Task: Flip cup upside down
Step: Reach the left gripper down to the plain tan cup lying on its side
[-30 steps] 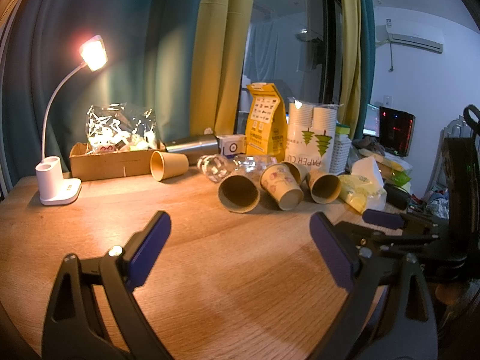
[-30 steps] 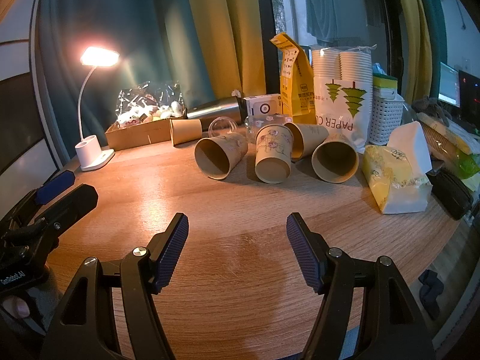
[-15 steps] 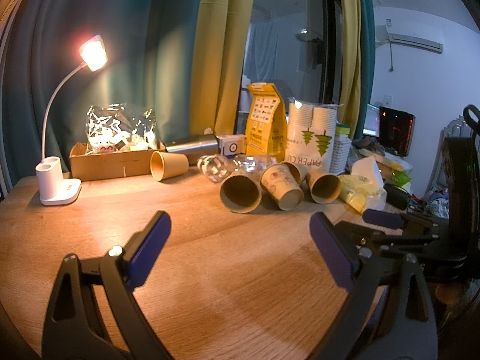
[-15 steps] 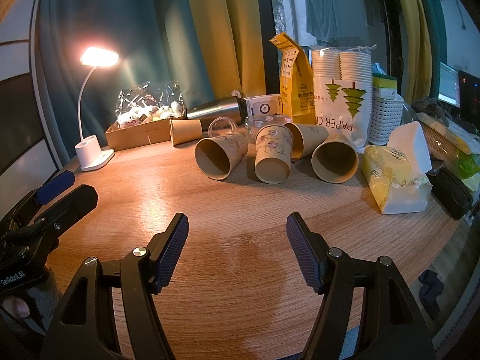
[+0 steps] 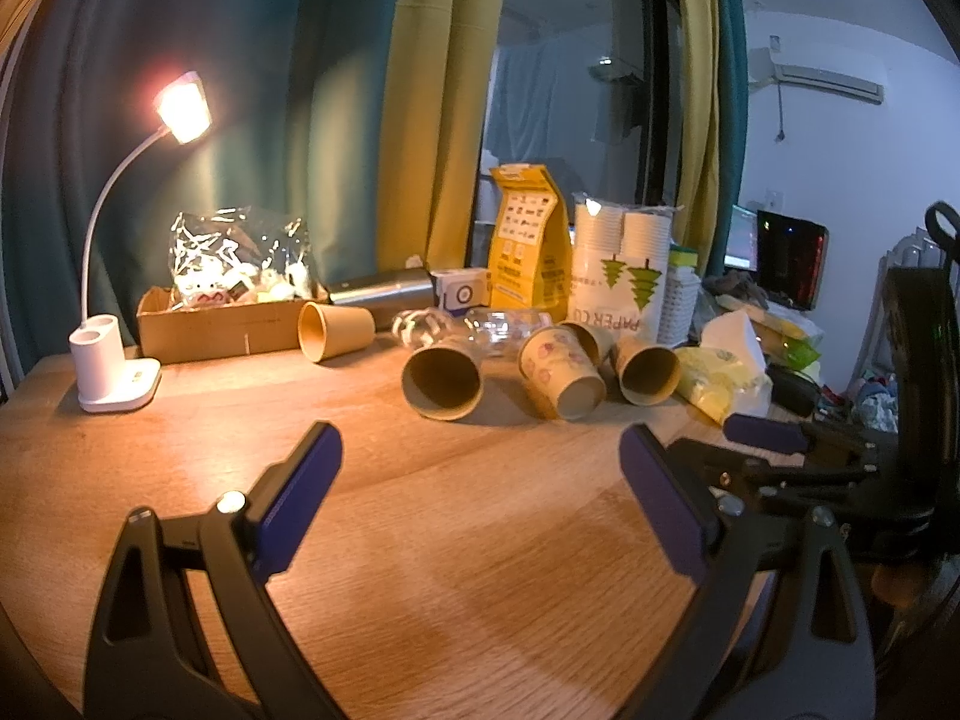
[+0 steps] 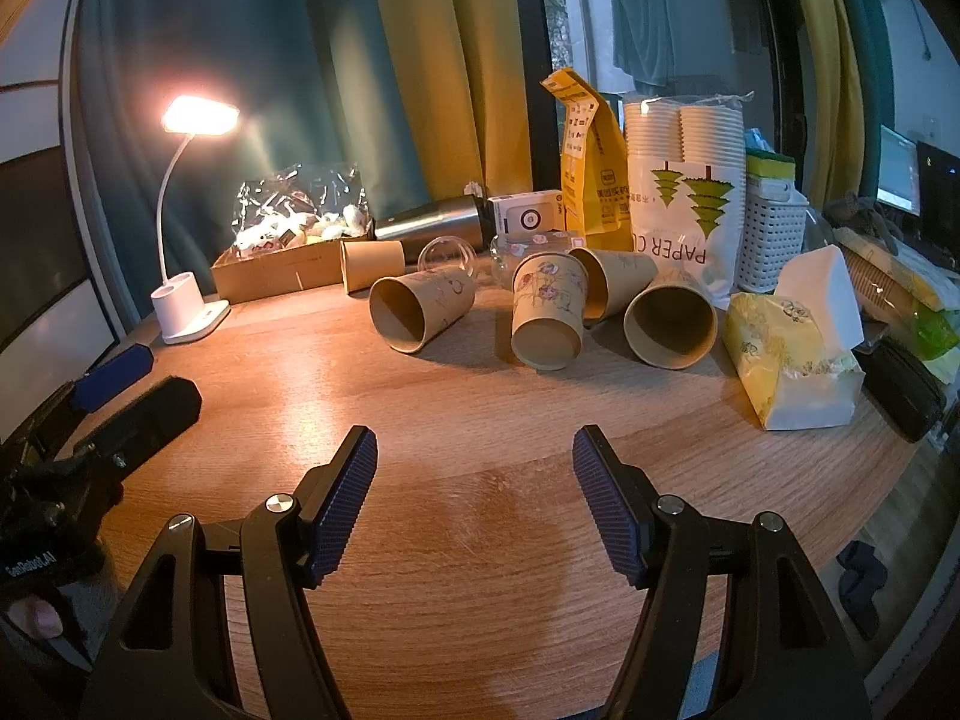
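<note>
Several brown paper cups lie on their sides on the wooden table (image 6: 480, 480). In the right wrist view one cup (image 6: 417, 312) lies at left with its mouth toward me, a flower-printed cup (image 6: 547, 318) in the middle, another (image 6: 671, 321) at right and one (image 6: 618, 276) behind. The same cups show in the left wrist view (image 5: 443, 378), (image 5: 564, 375), (image 5: 645, 369). A further cup (image 5: 336, 330) lies by the cardboard box. My left gripper (image 5: 480, 462) is open and empty above the table. My right gripper (image 6: 474, 462) is open and empty, short of the cups.
A lit white desk lamp (image 6: 189, 306) stands at the left. A cardboard box (image 6: 282, 267), metal flask (image 6: 432, 225), clear glass cups (image 6: 447, 255), yellow bag (image 6: 585, 174) and paper cup pack (image 6: 684, 192) line the back. A tissue pack (image 6: 792, 360) lies at right.
</note>
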A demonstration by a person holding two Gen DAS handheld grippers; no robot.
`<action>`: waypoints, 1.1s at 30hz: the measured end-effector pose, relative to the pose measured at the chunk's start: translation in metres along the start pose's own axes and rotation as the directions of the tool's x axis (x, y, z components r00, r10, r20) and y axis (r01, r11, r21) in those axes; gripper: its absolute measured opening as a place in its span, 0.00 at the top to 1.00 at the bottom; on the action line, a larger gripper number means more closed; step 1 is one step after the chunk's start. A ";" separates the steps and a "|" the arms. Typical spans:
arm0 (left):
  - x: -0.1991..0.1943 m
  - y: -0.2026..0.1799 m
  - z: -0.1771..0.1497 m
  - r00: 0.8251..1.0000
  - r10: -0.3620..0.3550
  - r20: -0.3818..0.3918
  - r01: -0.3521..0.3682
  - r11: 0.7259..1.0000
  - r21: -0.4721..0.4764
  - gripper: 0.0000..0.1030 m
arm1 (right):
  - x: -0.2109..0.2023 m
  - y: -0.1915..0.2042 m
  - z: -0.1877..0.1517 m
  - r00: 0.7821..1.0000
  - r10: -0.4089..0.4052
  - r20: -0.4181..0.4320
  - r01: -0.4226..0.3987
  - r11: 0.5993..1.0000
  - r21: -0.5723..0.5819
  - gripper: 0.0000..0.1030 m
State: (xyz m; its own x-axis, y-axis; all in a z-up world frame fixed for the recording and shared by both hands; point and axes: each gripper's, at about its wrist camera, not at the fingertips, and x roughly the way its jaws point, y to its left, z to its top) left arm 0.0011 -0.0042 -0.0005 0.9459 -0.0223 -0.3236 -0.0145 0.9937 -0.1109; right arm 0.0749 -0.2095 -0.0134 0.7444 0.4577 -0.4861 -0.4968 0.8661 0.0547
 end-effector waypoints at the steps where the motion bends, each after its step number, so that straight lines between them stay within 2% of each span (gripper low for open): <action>1: 0.001 0.000 0.000 1.000 -0.005 -0.006 0.005 1.000 0.001 0.08 | 0.000 0.000 0.000 1.000 0.001 0.003 -0.001 1.000 0.002 0.31; 7: 0.017 -0.004 0.002 0.993 -0.056 -0.103 0.059 0.998 0.030 0.08 | 0.003 -0.008 0.000 1.000 0.011 0.000 -0.011 1.000 0.020 0.31; 11: 0.026 -0.012 0.016 0.981 -0.028 -0.195 0.058 0.986 0.154 0.08 | 0.009 -0.013 0.002 0.999 0.035 -0.008 -0.035 0.999 0.025 0.31; 16: 0.048 -0.005 0.048 0.968 0.048 -0.245 0.025 0.959 0.283 0.08 | 0.023 -0.019 0.003 0.997 0.078 -0.019 -0.078 0.997 0.017 0.31; 19: 0.080 0.006 0.065 0.948 0.098 -0.302 0.022 0.928 0.371 0.08 | 0.038 -0.026 0.005 0.993 0.113 -0.032 -0.112 0.993 0.029 0.31; 20: 0.095 0.012 0.068 0.934 0.115 -0.339 0.031 0.916 0.399 0.08 | 0.043 -0.027 0.005 0.992 0.121 -0.038 -0.120 0.992 0.035 0.31; 23: 0.130 0.024 0.075 0.903 0.190 -0.385 0.023 0.874 0.485 0.08 | 0.060 -0.033 0.008 0.985 0.160 -0.066 -0.156 0.986 0.059 0.31; 30: 0.203 0.058 0.103 0.857 0.301 -0.419 0.019 0.794 0.608 0.08 | 0.077 -0.031 0.024 0.973 0.218 -0.071 -0.214 0.975 0.060 0.31; 32: 0.225 0.065 0.108 0.847 0.329 -0.418 0.022 0.763 0.646 0.08 | 0.081 -0.032 0.027 0.971 0.227 -0.072 -0.222 0.973 0.064 0.31; 33: 0.234 0.068 0.109 0.839 0.331 -0.433 0.034 0.762 0.647 0.08 | 0.082 -0.033 0.027 0.971 0.226 -0.072 -0.222 0.973 0.067 0.31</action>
State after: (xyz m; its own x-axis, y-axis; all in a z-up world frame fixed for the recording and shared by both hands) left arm 0.2566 0.0704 0.0190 0.6481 0.2626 -0.7148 0.2305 0.8270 0.5128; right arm 0.1641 -0.1952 -0.0316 0.5787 0.6262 -0.5225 -0.6185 0.7546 0.2192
